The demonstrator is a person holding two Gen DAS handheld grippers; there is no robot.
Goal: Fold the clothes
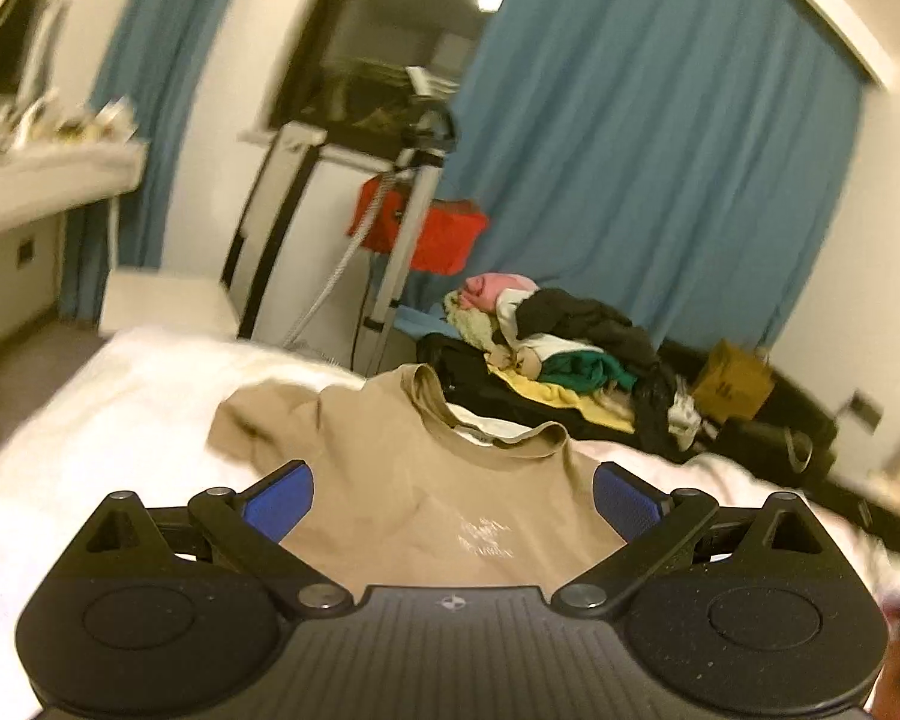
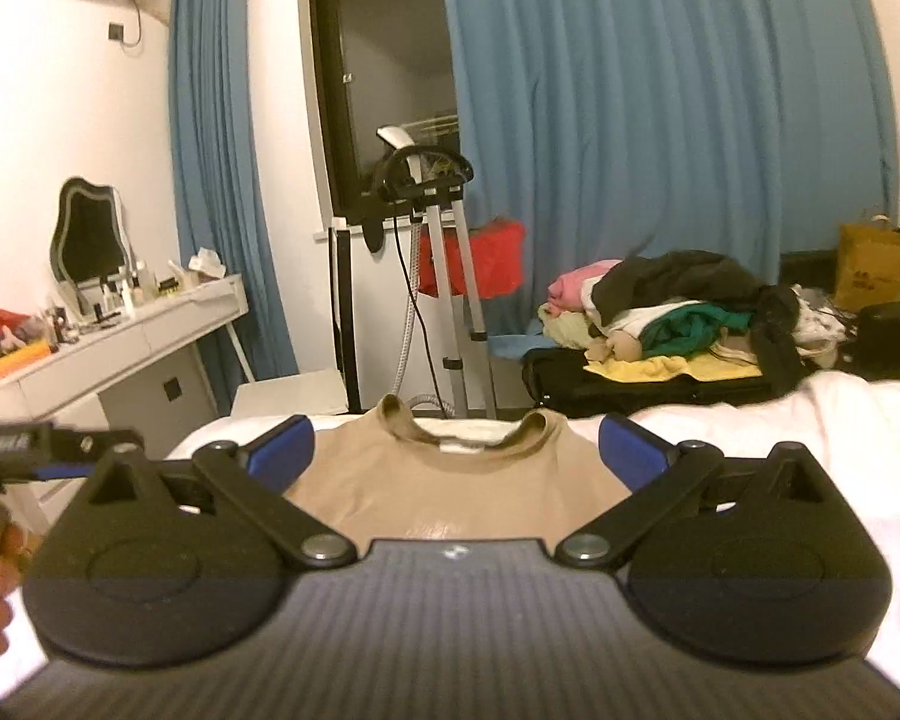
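so the tan short-sleeved cotton t-shirt [image 1: 402,480] is lying face up on the white bed [image 1: 90,420], filling the lower middle of both views, collar pointing away toward the top of the frame. the left hand-held gripper [image 1: 453,495] has its blue-padded jaws spread wide with nothing between them, hovering over the chest print. the right hand-held gripper [image 2: 456,453] is just as wide apart and empty, lined up with the neckline.

my guess is the shirt is light, floppy and not slippery at all, so it'll sag and drag the sheet with it if you grab too deep. best spots to pinch look like the shoulder seams either side of the collar, or the sleeve that's bunched up at centre left in the left view.

stuff around: a messy pile of mixed coloured clothes [image 2: 660,312] on a black suitcase at the right middle, near the shirt's far edge but apart from it. a silver-legged garment steamer stand [image 2: 444,276] sits behind the collar, and a white vanity desk [image 2: 120,336] at left. nothing lies on the shirt itself.
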